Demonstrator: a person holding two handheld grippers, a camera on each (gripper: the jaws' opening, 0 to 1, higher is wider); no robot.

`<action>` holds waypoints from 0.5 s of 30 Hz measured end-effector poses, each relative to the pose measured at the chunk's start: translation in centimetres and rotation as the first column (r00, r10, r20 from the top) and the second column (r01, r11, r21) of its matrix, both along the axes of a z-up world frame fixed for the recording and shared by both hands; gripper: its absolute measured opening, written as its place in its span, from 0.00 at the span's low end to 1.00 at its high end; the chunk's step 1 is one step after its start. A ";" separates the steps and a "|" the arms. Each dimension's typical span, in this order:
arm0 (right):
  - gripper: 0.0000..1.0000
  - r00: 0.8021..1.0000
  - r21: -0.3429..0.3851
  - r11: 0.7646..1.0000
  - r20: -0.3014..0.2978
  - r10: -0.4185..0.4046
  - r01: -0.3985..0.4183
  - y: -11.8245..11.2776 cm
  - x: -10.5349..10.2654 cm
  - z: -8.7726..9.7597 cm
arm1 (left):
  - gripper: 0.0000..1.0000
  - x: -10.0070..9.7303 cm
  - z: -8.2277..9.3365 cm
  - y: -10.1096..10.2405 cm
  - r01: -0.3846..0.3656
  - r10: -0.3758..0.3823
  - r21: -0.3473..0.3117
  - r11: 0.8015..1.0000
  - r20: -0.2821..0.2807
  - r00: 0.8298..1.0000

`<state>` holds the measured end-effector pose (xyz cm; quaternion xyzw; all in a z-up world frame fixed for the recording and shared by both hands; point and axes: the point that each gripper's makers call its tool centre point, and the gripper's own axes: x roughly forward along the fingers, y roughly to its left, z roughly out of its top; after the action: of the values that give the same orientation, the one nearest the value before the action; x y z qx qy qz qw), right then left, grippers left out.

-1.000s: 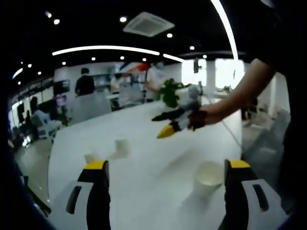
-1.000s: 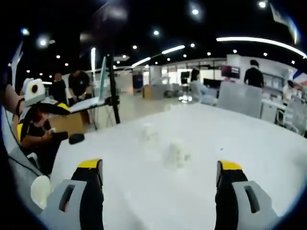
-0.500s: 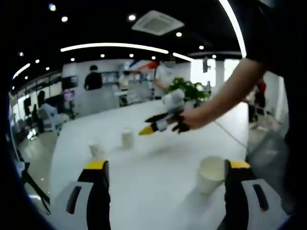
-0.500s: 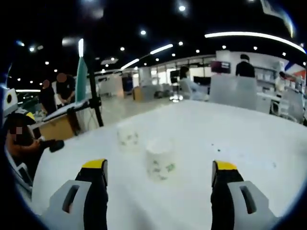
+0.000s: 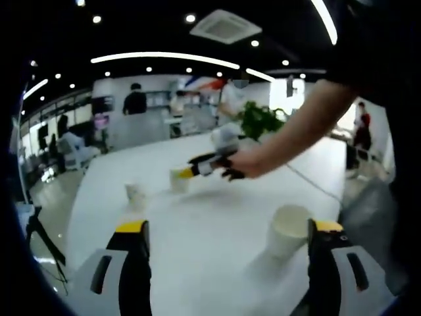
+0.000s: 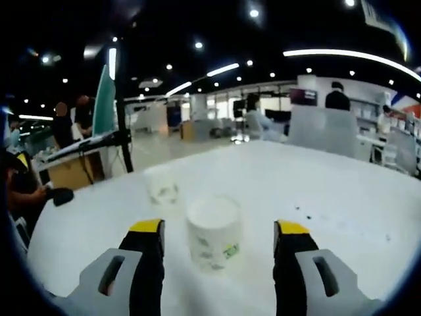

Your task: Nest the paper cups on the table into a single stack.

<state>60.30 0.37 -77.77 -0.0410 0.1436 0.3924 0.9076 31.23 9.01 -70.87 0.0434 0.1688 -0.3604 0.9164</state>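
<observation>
Right gripper view | right tongs [image 6: 217, 230] released astride cup [image 6: 214, 232] | second cup [image 6: 162, 184] behind

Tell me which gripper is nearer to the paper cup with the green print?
Right. The right gripper has its open jaws on either side of the printed paper cup; the left gripper is well back, beside another cup.

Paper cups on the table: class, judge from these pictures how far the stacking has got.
Done: nothing is nested; three paper cups stand apart on the white table: the near cup, the middle cup and the far cup. In hand: the right gripper is open around the middle cup without closing; the left gripper is open, holding nothing. Left: grasping and nesting all three.
</observation>
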 end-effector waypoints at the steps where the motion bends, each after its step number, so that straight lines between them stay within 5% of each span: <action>1: 0.61 1.000 0.005 1.000 -0.001 -0.006 0.007 0.1 0.2 -0.1 | 0.98 0.1 0.0 0.0 0.000 0.000 0.002 1.000 0.000 1.000; 15: 0.50 1.000 0.032 0.999 0.004 -0.010 0.010 2.1 3.8 -1.8 | 0.98 0.0 -0.7 0.6 -0.025 0.025 -0.010 1.000 -0.036 0.999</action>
<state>64.07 2.51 -79.60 -0.0268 0.1355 0.3901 0.9103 31.25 9.61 -71.54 0.0302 0.1842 -0.3506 0.9177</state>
